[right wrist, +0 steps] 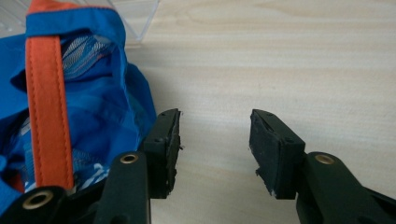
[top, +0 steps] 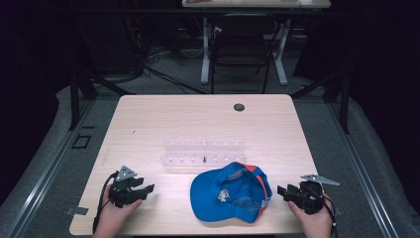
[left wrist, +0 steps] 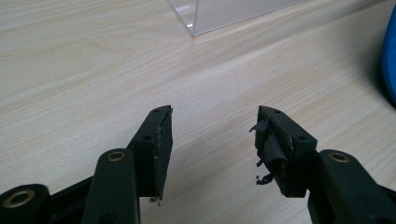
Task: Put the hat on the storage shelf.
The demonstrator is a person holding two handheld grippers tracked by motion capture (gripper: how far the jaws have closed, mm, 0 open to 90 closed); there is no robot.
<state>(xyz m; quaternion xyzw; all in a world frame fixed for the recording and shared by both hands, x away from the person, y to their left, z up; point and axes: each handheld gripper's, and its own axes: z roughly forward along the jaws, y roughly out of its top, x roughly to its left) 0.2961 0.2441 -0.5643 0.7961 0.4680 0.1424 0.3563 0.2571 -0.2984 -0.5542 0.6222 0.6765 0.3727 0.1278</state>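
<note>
A blue cap (top: 230, 192) lies upside down near the table's front edge, its inside and an orange back strap (right wrist: 46, 107) facing up. My left gripper (top: 146, 190) rests on the table to the cap's left, open with nothing between its jaws (left wrist: 212, 135). On the cap's right side, my right gripper (top: 281, 191) stands open just beside the cap's back edge (right wrist: 214, 135), its left jaw close to the blue cloth. A clear plastic rack (top: 203, 154) stands behind the cap, with a small dark peg (top: 204, 159) on it.
The light wooden table (top: 198, 119) has a dark round cable hole (top: 239, 107) at the back right. Behind the table stand a black chair (top: 241, 49) and a white desk frame (top: 205, 49). The rack's clear corner (left wrist: 205, 18) shows in the left gripper view.
</note>
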